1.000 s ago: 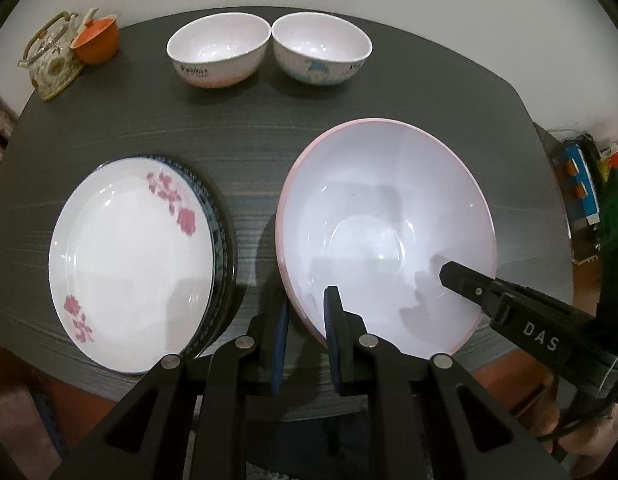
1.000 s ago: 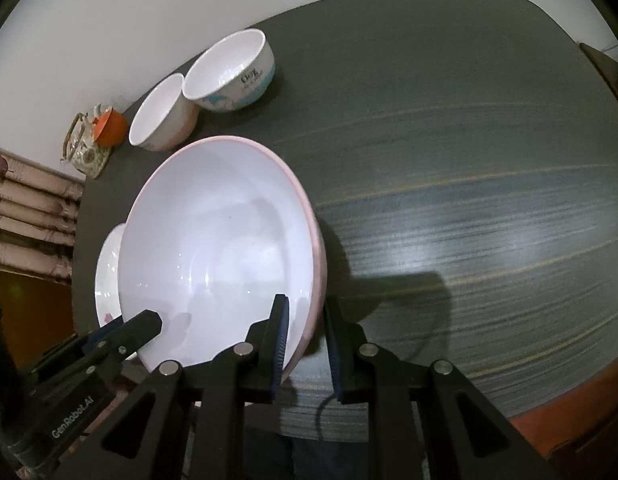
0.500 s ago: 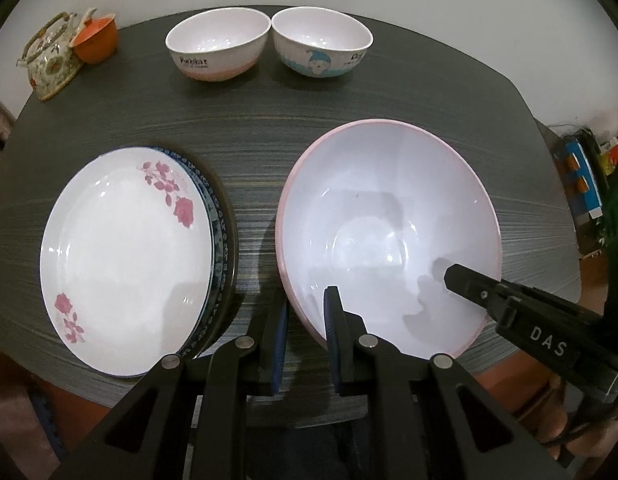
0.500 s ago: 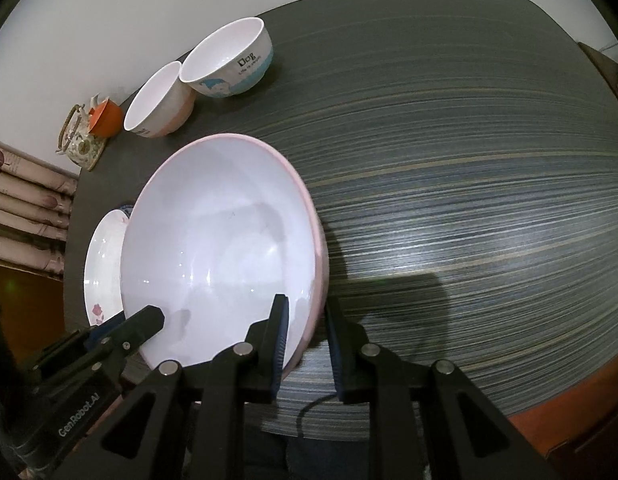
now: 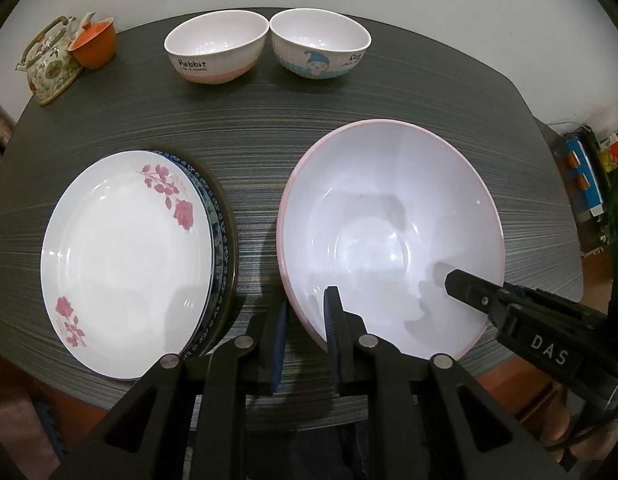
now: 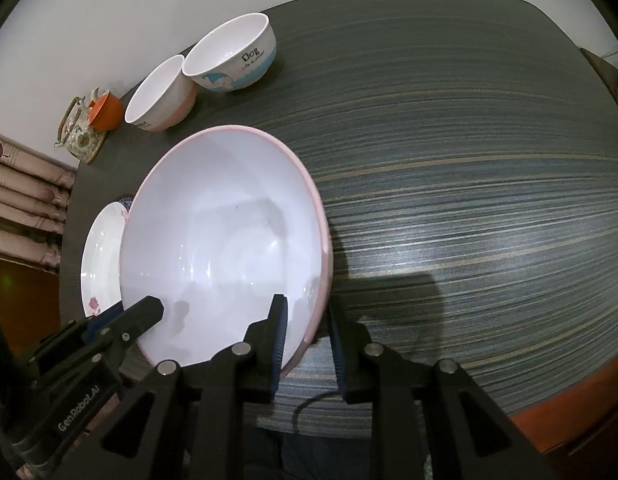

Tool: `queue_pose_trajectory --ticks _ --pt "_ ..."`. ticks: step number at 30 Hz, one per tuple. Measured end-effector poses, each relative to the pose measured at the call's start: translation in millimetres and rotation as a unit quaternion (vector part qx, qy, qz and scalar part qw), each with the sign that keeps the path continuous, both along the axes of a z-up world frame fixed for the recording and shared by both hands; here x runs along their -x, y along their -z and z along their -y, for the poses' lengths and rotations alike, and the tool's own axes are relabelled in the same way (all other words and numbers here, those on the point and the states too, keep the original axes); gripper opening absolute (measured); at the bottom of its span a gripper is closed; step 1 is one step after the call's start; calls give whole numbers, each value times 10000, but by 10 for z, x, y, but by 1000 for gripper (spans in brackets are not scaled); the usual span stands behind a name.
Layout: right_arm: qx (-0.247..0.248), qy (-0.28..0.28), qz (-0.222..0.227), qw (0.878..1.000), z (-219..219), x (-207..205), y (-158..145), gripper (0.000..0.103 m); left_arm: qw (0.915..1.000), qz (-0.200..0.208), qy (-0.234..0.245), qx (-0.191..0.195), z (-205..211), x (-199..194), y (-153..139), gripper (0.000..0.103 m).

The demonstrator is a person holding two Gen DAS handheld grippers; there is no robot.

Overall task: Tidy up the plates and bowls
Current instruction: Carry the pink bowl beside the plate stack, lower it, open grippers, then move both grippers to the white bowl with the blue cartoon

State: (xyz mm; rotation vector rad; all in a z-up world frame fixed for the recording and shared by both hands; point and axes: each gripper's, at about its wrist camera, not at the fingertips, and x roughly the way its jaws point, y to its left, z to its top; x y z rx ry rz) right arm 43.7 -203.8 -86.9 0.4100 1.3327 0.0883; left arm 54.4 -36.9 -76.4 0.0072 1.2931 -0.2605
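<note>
We hold the large pink-rimmed bowl (image 5: 389, 236) by its near rim from both sides, and it sits toward the near edge of the dark striped bench (image 5: 269, 120), tilted slightly in both views. Our left claw (image 5: 305, 328) is clamped on the bowl's near-left rim, one finger (image 5: 332, 316) inside the white basin and the other outside the wall. Our right claw (image 6: 305, 336) is clamped on the near-right rim the same way, one finger (image 6: 277, 328) inside and its mate outside against the pink wall. Each claw shows in the other's view, reaching in over the rim.

Just beside the bowl, toward the bench's left edge, lies a white plate with pink flowers (image 5: 125, 268), stacked on a blue-patterned plate (image 5: 221, 240) whose border peeks out on the right. The stack and the bowl stand apart by a narrow strip of bench.

At the far edge two small bowls sit side by side, nearly touching: the "Rabbit" bowl (image 5: 217, 48) with a pink base and the "Dog" bowl (image 5: 321, 46) with a blue base. At the far left corner stand a floral teapot (image 5: 53, 68) and an orange cup (image 5: 95, 44) next to it.
</note>
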Motion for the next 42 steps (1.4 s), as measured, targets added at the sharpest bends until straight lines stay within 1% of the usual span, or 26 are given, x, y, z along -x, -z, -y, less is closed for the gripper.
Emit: queue_pose_trajectory --ticks 4,7,9,13,15,17,25,29,33,36,38,42 --pt "91 -38 -36 9999 -12 0 3 24 10000 17 -3 15 -5 3 -10 18" --pt "114 -83 -10 9999 -22 2 -11 24 10000 32 -26 -9 -31 9 -20 24" --pt "148 -103 5 9998 -21 -1 -17 25 10000 43 -64 -15 -51 14 -30 27" --pt "175 -66 25 9998 7 -1 -41 31 9999 83 -108 -10 -96 13 -73 30" --pt "177 -64 38 9998 18 -4 -60 32 9999 100 -132 -13 -117 11 -91 33" --pt "179 -94 81 9998 22 1 -94 32 9998 129 -156 40 -148 9 -116 35" --pt "220 -179 282 9992 52 6 -272 32 9995 180 -190 194 -200 6 -189 35" --pt "424 -364 693 9960 57 -8 -500 32 9991 227 -191 290 -225 5 -237 35" --pt "330 -447 970 9937 130 -77 -676 35 9983 367 -225 383 -278 -47 -325 35" --pt "347 -456 972 9936 198 -149 -699 36 9972 635 -255 287 -313 -83 -414 35" --pt "341 -484 941 9938 224 -186 -686 36 9966 746 -219 288 -319 -114 -468 35" --pt "484 -625 834 9934 259 -308 -642 36 9963 800 -131 278 -307 -193 -512 35"
